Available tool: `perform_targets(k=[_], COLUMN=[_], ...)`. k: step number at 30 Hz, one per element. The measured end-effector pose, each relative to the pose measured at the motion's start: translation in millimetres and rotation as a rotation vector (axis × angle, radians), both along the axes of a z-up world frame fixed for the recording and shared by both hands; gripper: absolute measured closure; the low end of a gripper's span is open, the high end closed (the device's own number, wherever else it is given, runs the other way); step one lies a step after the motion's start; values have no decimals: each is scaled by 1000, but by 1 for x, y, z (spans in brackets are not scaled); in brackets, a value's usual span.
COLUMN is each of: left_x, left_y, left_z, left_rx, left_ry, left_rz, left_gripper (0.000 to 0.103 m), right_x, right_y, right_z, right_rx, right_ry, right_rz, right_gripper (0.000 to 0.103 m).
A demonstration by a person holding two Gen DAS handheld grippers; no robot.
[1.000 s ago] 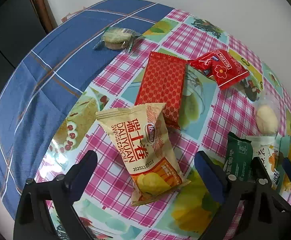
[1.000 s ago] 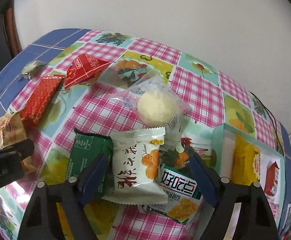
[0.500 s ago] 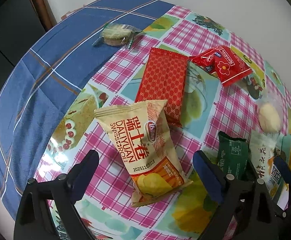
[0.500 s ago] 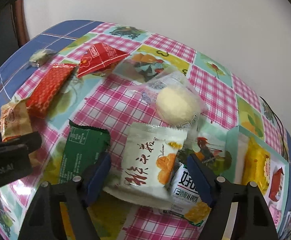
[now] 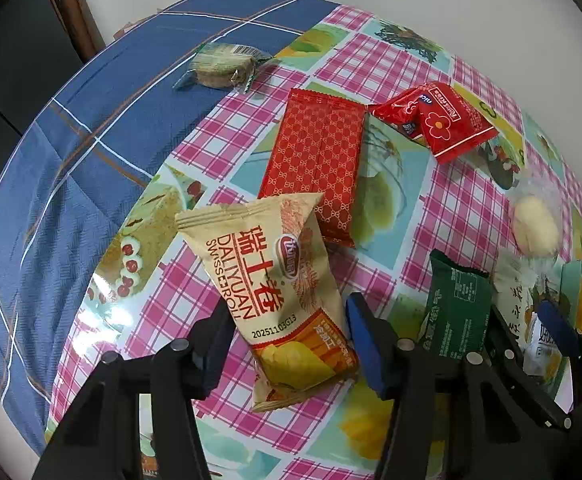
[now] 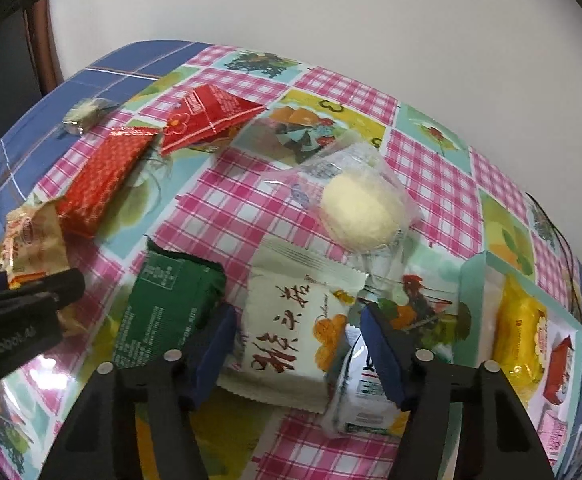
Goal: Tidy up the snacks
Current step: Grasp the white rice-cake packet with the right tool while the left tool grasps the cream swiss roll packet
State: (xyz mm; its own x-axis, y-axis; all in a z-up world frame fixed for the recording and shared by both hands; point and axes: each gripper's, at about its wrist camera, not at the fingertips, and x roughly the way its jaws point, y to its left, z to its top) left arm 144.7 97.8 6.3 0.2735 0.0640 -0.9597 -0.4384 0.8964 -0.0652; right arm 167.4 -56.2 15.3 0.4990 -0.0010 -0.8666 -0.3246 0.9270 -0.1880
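Observation:
My left gripper (image 5: 287, 334) is half closed around the lower end of a tan Swiss-roll packet (image 5: 275, 292) that lies on the table; its pads touch or nearly touch the packet's sides. My right gripper (image 6: 297, 338) straddles a white packet with red characters (image 6: 291, 332), pads at its sides. A dark green packet (image 6: 167, 300) lies just left of it and shows in the left wrist view (image 5: 455, 308). A teal box (image 6: 475, 280) at the right holds a yellow packet (image 6: 519, 340).
A red patterned packet (image 5: 319, 164), a red flower packet (image 5: 439, 120), a clear-wrapped pale bun (image 6: 361, 212) and a small wrapped cake (image 5: 221, 66) lie further back. A white-and-yellow packet (image 6: 359, 396) lies under the white one. Wall behind; blue cloth at left.
Both grippers have come down and forward onto their packets and their jaws have narrowed around them. The packets have not moved.

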Motion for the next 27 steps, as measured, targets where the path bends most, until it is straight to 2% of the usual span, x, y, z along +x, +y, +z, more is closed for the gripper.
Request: perform_targets(k=[8,12,21,27], left_x=[0,-1,0,-6], left_y=[0,1,-4,0], left_z=[-1,-1,1,15], left_rx=[-1,2,-1,-3], left_ry=[1,-1,-11,-46], left_rz=[-3,-3,-14,-9], left_gripper=[50,54,59,60], right_x=[5,6,8,10], right_y=[-5,-8,-12,-27], right_z=[-7,-7,-6,1], right_rx=[55,101,126,201], right_ry=[29,45,78,121], right_rz=[-34,-55,-109,-167], right_gripper=[40,47,48,48])
